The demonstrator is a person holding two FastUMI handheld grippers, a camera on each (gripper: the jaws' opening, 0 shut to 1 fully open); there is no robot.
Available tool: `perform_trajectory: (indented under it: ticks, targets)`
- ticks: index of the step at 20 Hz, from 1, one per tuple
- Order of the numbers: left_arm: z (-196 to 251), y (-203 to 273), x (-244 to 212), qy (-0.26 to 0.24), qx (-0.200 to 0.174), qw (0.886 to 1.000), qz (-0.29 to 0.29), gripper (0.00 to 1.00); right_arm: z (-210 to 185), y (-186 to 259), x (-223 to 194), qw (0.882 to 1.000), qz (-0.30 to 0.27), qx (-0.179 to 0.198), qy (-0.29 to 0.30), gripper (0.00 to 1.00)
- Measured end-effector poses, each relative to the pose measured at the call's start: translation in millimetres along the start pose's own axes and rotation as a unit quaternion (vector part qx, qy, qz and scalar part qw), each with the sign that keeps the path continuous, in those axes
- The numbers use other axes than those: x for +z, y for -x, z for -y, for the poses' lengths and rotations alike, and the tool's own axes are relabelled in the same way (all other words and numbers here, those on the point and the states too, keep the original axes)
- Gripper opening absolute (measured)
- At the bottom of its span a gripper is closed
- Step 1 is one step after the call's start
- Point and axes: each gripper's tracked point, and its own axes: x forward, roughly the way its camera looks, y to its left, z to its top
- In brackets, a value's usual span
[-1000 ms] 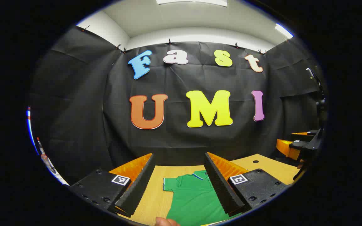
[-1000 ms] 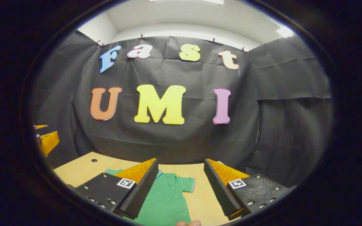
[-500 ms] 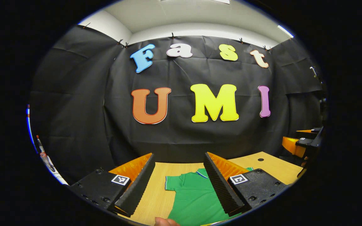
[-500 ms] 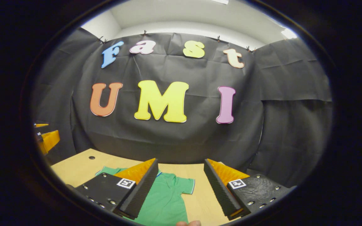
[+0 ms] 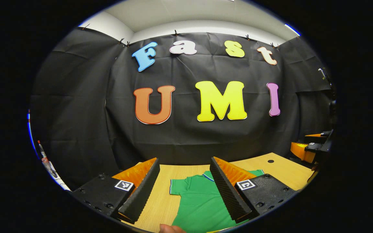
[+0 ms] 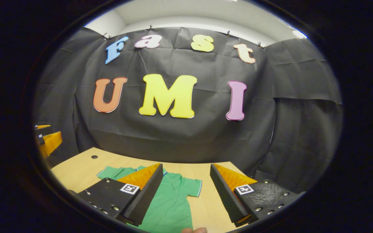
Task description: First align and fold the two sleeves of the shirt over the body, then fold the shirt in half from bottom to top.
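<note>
A green short-sleeved shirt (image 5: pixel 199 204) with a collar lies flat on the wooden table (image 5: pixel 280 168), collar toward the far wall. In the left gripper view my left gripper (image 5: pixel 184 191) hovers open above the shirt's left sleeve and shoulder, holding nothing. The right gripper view has the same shirt (image 6: pixel 173 204) with both sleeves spread out. My right gripper (image 6: pixel 186 191) is open above the shirt's right sleeve, apart from the cloth. The right gripper (image 5: pixel 312 149) also appears at the far right edge of the left gripper view, and the left gripper (image 6: pixel 45 139) at the left edge of the right gripper view.
The table (image 6: pixel 83 168) ends at the black cloth wall behind it. A small dark hole (image 5: pixel 270 160) marks the tabletop at the back right, and the hole (image 6: pixel 94 157) is at the back left in the right gripper view. A fingertip (image 5: pixel 170 228) shows at the bottom edge.
Both views have tilted downward a little, so more of the table and shirt shows. Both grippers stay open and the shirt has not moved.
</note>
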Motion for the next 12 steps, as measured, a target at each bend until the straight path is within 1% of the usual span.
perform_trajectory:
  ticks: [2,3,5,7,8,10,12]
  targets:
    - [3,-2,0,-0.002,-0.002,1.000,-0.004,1.00,1,-8,-1,1.000,-0.003,0.003,0.003,0.91]
    - [5,-4,1,-0.002,-0.003,1.000,-0.004,1.00,3,-14,0,1.000,-0.001,0.002,0.009,0.92]
    - [5,-7,1,-0.009,0.003,1.000,-0.004,1.00,12,-34,5,1.000,0.008,-0.002,0.023,0.92]
    - [4,-10,0,-0.018,0.006,1.000,-0.008,1.00,21,-61,7,0.999,0.013,-0.008,0.039,0.90]
    - [5,-10,-2,-0.020,0.007,1.000,-0.011,1.00,25,-77,6,0.999,0.010,-0.007,0.046,0.92]
    - [5,-11,-6,-0.019,0.011,1.000,-0.020,1.00,30,-113,-3,0.998,-0.008,-0.003,0.060,0.90]
    - [7,-13,-8,-0.016,0.011,0.999,-0.027,1.00,36,-153,-18,0.998,-0.036,0.002,0.056,0.92]
